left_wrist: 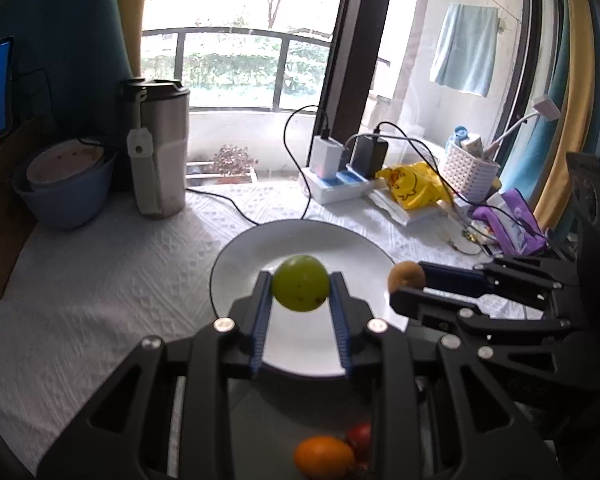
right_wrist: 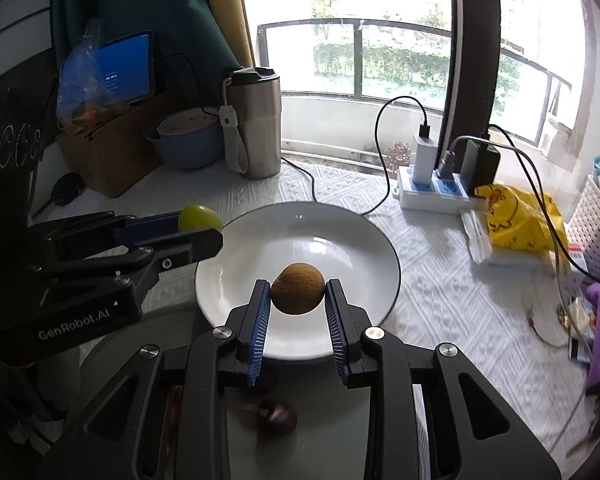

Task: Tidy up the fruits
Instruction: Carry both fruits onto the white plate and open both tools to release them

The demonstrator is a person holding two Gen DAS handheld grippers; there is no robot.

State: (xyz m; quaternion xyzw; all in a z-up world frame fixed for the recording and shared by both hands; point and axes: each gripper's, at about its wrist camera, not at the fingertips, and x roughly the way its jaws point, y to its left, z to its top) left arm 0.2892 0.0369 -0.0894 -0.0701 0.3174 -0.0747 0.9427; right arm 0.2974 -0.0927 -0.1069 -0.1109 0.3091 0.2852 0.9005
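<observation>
My left gripper (left_wrist: 300,285) is shut on a green round fruit (left_wrist: 300,282) and holds it above the near part of a white plate (left_wrist: 240,256). My right gripper (right_wrist: 298,289) is shut on a brown kiwi (right_wrist: 298,288) above the same plate (right_wrist: 364,240). In the left wrist view the right gripper (left_wrist: 410,280) comes in from the right with the kiwi (left_wrist: 405,275) over the plate's right rim. In the right wrist view the left gripper (right_wrist: 204,228) comes in from the left with the green fruit (right_wrist: 199,218). An orange (left_wrist: 323,456) and a red fruit (left_wrist: 360,436) lie below the left gripper. A dark cherry-like fruit (right_wrist: 278,414) lies below the right gripper.
A steel tumbler (left_wrist: 162,148) and a blue bowl (left_wrist: 66,192) stand at the back left. A power strip with chargers (left_wrist: 340,180), cables, a yellow bag (left_wrist: 414,184), a white basket (left_wrist: 468,172) and purple items (left_wrist: 508,228) crowd the back right. A white cloth (left_wrist: 100,280) covers the table.
</observation>
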